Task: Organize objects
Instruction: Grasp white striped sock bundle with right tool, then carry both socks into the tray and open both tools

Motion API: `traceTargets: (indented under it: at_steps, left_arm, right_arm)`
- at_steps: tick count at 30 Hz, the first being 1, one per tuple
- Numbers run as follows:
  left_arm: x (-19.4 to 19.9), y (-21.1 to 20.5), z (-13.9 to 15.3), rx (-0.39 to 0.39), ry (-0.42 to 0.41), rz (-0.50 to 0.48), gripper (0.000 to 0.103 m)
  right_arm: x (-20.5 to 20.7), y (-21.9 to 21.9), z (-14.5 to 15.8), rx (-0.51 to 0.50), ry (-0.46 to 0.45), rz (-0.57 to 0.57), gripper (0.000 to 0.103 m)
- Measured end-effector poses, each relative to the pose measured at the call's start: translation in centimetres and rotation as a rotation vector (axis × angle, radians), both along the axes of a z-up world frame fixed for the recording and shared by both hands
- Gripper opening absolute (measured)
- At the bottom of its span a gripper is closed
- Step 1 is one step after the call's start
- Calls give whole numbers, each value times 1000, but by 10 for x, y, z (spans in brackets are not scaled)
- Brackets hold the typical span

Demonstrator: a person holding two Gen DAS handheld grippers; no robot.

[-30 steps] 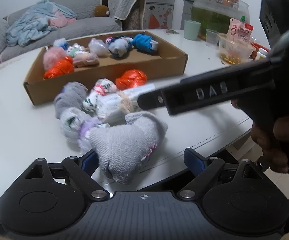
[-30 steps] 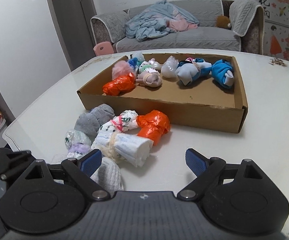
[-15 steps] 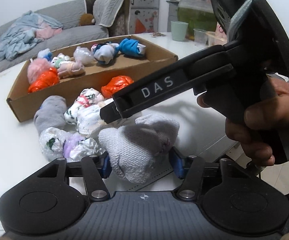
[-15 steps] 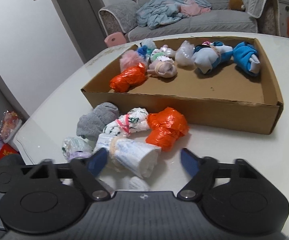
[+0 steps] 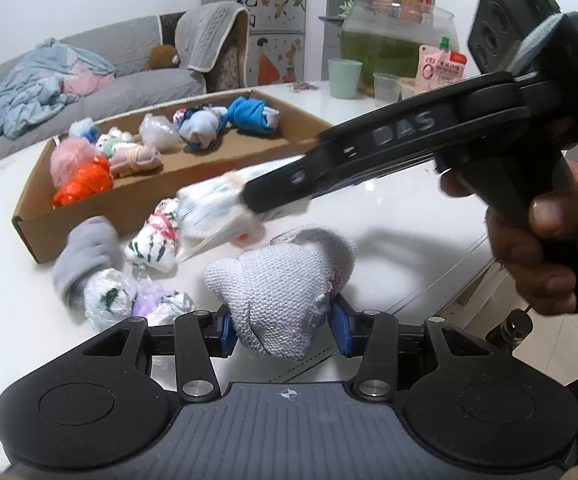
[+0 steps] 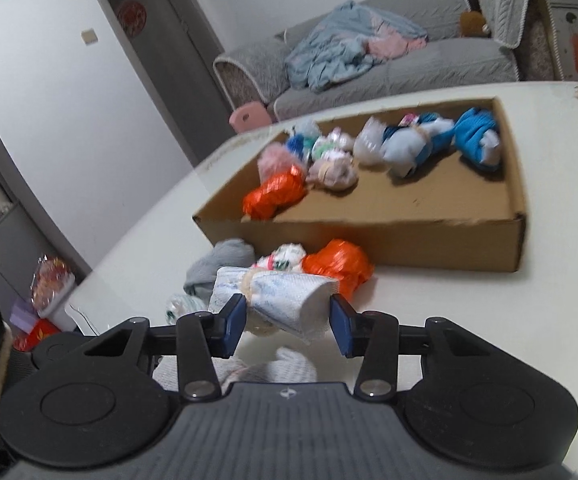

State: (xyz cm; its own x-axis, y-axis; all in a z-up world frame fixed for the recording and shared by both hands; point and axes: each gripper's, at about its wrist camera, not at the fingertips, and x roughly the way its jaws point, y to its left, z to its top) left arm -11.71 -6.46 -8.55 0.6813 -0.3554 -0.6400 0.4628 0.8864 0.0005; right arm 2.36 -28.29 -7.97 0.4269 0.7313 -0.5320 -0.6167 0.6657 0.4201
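From the left wrist view, the left gripper has just been closing, and its blue pads now press on both flanks of a grey knitted sock bundle that fills the gap between the fingers – the bundle sits right at the fingertips, near the table's front edge and well in front of the cardboard box. Above it the right gripper reaches in from the right, a hand wrapped round its handle, with a blurred white bundle at its tips, between the box's near wall and the grey knitted one. Just in front of the box's near wall lie a green-patterned white bundle, a plain grey roll and a couple of plastic-wrapped ones. Inside the box an orange bundle lies at the near left corner, a blue one toward the far right. From the right wrist view, the right gripper has also just been closing, and the white bundle, tied with a band round its middle, lies crosswise between its blue pads, which pinch it on both sides – it hangs in front of the cardboard box, nearer the camera than the orange bundle that rests on the table against the box's near wall. The plain grey roll lies left of that orange bundle. The picture is smeared with motion, so finer detail cannot be told.
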Motion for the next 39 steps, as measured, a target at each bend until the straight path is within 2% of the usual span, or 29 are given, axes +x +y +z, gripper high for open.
traceTargets:
  at_steps: [8,16,20,24,30,39]
  left_arm:
    - [-1,7,18,-12,-42,14,52]
    - [10,29,56,-45,-104,75,52]
    - [32,46,76,-52,-131,124,52]
    - [56,61,91,-25,-146,174,52]
    - [106,78,94,-86,-54,206,52]
    - [157,75,71,-57,27,207,52]
  right_arm:
    - [8,-29,29,32,-62,-79,42]
    - [30,-36,60,62,-141,-120,42]
    - [44,-32,71,69,-162,-120,42]
    - [59,-24,73,64,-170,-110,42]
    - [75,-9,72,25,-175,-79,42]
    - [95,16,62,-19,-143,-48,42]
